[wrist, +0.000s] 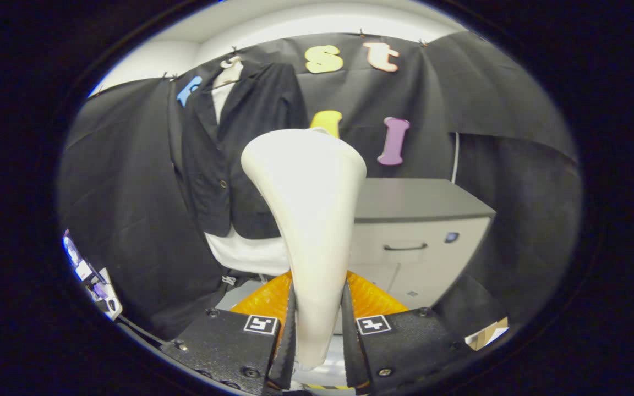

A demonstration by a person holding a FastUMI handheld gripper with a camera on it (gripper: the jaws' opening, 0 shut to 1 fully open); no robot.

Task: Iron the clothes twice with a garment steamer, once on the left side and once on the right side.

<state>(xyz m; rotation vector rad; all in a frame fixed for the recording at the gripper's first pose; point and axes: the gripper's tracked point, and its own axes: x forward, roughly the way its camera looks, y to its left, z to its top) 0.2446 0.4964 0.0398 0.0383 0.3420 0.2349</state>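
Observation:
A white garment steamer (309, 220) stands upright between my fingers, its handle pinched by both of them and its wide head rising above. My gripper (317, 319) is shut on that handle. Beyond and left of the steamer head hangs a black jacket (240, 148) over a white shirt (248, 253) on a hanger against the black cloth wall. The steamer head is short of the jacket and covers part of its right lower edge.
A grey cabinet (421, 231) with a drawer handle stands just right of the steamer, against the wall. Low on the left, a small device (94, 280) sits by the cloth. A cardboard piece (487, 333) lies low on the right.

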